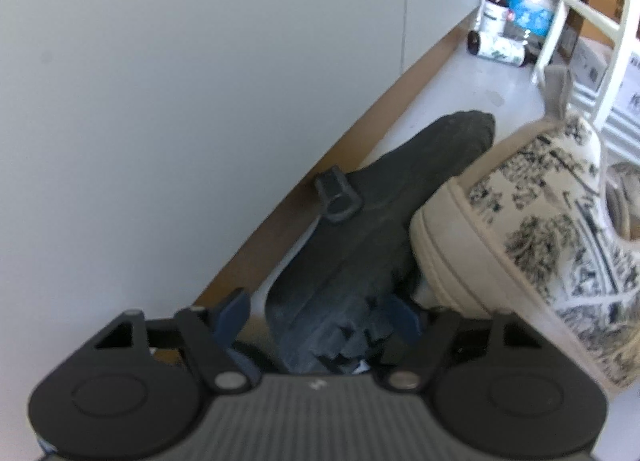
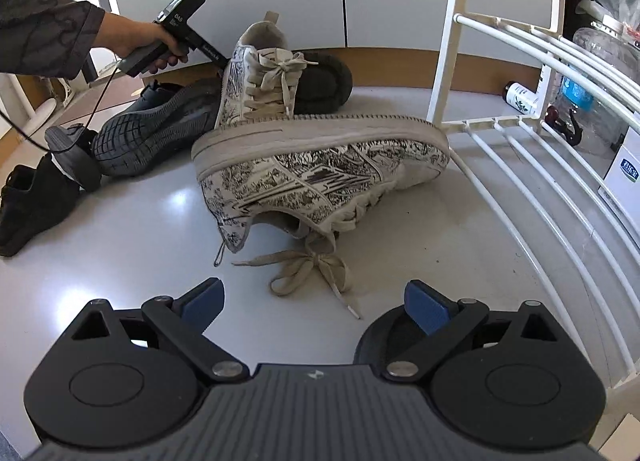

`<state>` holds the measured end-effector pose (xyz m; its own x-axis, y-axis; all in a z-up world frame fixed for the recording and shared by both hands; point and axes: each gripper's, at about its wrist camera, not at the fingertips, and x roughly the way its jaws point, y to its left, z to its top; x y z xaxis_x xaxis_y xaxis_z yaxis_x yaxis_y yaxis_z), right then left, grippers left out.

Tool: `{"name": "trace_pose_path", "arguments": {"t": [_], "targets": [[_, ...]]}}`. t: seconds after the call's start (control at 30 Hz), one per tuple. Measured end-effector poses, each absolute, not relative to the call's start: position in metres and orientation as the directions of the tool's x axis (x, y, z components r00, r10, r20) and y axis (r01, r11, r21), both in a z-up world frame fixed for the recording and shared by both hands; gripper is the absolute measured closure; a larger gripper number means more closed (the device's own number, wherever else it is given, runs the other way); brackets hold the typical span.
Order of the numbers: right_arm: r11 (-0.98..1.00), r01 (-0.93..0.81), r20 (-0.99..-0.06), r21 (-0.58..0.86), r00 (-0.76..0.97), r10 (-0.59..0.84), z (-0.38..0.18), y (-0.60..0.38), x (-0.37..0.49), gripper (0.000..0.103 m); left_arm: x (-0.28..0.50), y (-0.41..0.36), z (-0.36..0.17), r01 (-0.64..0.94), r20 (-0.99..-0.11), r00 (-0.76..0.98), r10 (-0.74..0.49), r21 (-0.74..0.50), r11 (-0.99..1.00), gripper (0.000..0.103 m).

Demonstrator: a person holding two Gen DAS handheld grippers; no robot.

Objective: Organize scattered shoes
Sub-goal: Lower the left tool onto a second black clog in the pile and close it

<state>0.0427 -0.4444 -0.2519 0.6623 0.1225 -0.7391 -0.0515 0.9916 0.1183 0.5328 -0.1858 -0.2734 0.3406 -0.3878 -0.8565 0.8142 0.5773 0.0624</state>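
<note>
Already the biggest risk sits in the pile against the wall: the left gripper (image 1: 316, 315) has its jaws set around the dark sneaker (image 1: 360, 245), seemingly pinching its rear, though whether the grip is firm cannot be told, and the patterned sneaker (image 1: 532, 245) leans right against that dark shoe, so lifting the dark one would likely topple it. A smaller hazard lies in front of the right gripper (image 2: 318, 303), which hovers wide apart and empty just above the floor: the second patterned sneaker (image 2: 320, 165) lies on its side with loose laces (image 2: 308, 265) that could snag a finger. Another black shoe (image 2: 32, 209) rests well apart at the left. All 4 shoes lie on a glossy pale floor (image 2: 120, 245), beside a white wire rack (image 2: 540, 165), with a grey wall (image 1: 180, 61), wooden skirting and bottles (image 1: 496, 45) beyond.
</note>
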Motion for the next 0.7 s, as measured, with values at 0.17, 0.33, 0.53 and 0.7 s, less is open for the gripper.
{"name": "trace_pose_path", "arguments": {"t": [0.17, 0.33, 0.53, 0.7], "targets": [[0.991, -0.058, -0.75, 0.121, 0.648, 0.129, -0.2569, -0.4471, 0.0412, 0.004, 0.5382, -0.1938, -0.2807, 0.826, -0.872, 0.294, -0.39, 0.027, 0.563, 0.025], [0.991, -0.056, -0.752, 0.122, 0.647, 0.129, -0.2577, -0.4478, 0.0414, 0.004, 0.5395, -0.1947, -0.2803, 0.827, -0.854, 0.296, -0.427, 0.005, 0.563, 0.022], [0.991, -0.069, -0.755, 0.114, 0.642, 0.132, -0.2577, -0.445, 0.0381, 0.004, 0.5329, -0.1978, -0.2806, 0.851, -0.831, 0.301, -0.467, 0.013, 0.524, 0.031], [0.993, -0.055, -0.756, 0.108, 0.644, 0.118, -0.2574, -0.4456, 0.0374, 0.004, 0.5306, -0.1942, -0.2745, 0.88, -0.848, 0.236, -0.475, -0.021, 0.475, 0.041]]}}
